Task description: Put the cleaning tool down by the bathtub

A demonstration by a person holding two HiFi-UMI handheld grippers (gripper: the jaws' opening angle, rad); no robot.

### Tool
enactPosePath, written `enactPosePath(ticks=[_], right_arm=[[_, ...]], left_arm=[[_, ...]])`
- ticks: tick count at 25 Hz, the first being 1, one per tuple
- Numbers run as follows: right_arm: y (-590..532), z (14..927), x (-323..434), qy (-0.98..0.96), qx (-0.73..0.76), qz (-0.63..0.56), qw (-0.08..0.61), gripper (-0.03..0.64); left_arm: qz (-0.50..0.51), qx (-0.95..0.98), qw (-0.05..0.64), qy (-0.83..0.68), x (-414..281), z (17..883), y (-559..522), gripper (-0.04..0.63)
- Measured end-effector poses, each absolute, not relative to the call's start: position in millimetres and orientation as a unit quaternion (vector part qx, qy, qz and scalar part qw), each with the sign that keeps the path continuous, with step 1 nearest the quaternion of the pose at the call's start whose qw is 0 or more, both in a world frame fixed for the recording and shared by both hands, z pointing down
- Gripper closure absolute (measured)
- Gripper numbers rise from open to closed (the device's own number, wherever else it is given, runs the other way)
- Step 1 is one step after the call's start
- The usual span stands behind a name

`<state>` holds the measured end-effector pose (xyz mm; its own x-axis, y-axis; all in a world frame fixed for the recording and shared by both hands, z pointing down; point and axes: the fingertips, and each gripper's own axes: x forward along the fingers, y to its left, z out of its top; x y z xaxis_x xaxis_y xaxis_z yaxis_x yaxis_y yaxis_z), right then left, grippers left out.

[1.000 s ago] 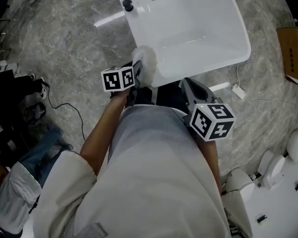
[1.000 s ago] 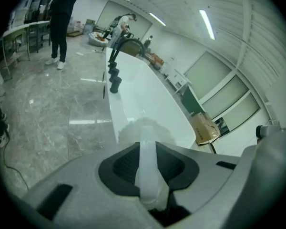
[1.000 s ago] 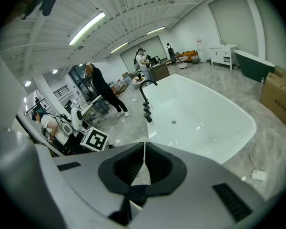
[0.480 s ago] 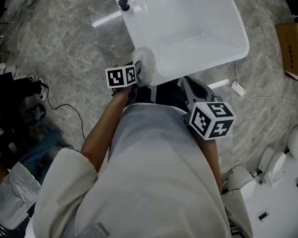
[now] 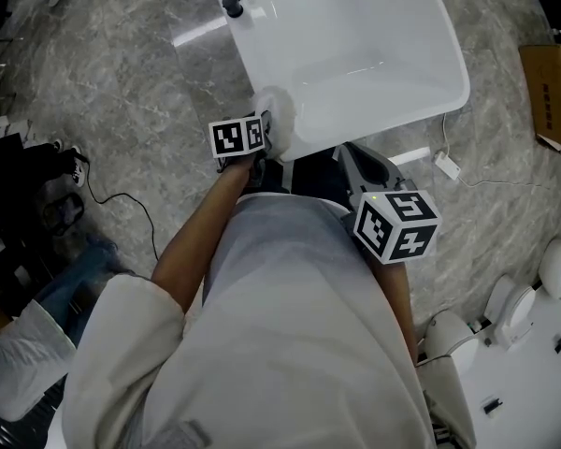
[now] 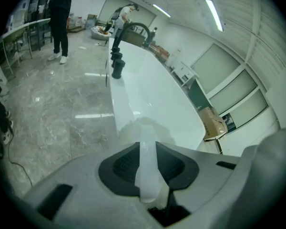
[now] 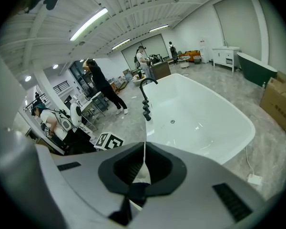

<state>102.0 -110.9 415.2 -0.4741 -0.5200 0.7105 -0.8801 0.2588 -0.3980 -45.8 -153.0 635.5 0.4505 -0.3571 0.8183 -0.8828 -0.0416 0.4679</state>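
Watching the head view, I see my left gripper (image 5: 264, 138) has shifted up the picture since a second ago, closer to the near corner of the bathtub (image 5: 374, 36), and it looks a touch lower. The cleaning tool (image 5: 279, 118) has gone with it. Its fluffy white head now sits right at the tub's rim rather than down on the grey marble floor (image 5: 122, 64). I cannot tell whether it actually touches the rim. My right gripper (image 5: 348, 155) has not moved and hangs in front of the person's body, well apart from the tool. I read this as the lowering stage. The tool is on its way toward a spot beside the tub, but it has not been set down or let go.

In the left gripper view, the 2 fingers (image 6: 120, 166) are partly closed and pinch the tool's pale translucent handle upright between them. The fluffy head shows just beyond the tips, over the tub's edge. The grip looks firm and centred. In the right gripper view, the fingers (image 7: 125, 168) are pressed together along a thin seam with nothing between them.
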Motion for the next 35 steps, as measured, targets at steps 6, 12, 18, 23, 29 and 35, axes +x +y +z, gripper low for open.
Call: enactPosePath(ticks=[6,12,18,23,29,35], right_arm=[[-115,416,102,-0.761,0.459,0.396,0.233,0.604],[-115,417,100,-0.762,0.458,0.392,0.238,0.604],[-113,416,103,-0.759,0.461,0.394,0.238,0.604],[-113,417,102,-0.758,0.463,0.391,0.242,0.604],[-113,417,102,-0.757,0.462,0.39,0.247,0.604],[-111,418,101,-0.757,0.458,0.39,0.253,0.604]], left_arm=[[0.263,0.665,0.517,-0.469,-48,647,-157,0.511],[0.275,0.663,0.513,-0.471,-46,657,-159,0.51],[0.286,0.656,0.512,-0.474,-43,664,-159,0.511],[0.292,0.649,0.517,-0.475,-41,674,-159,0.509],[0.297,0.645,0.516,-0.479,-42,679,-159,0.509],[0.295,0.643,0.518,-0.482,-40,682,-159,0.509]])
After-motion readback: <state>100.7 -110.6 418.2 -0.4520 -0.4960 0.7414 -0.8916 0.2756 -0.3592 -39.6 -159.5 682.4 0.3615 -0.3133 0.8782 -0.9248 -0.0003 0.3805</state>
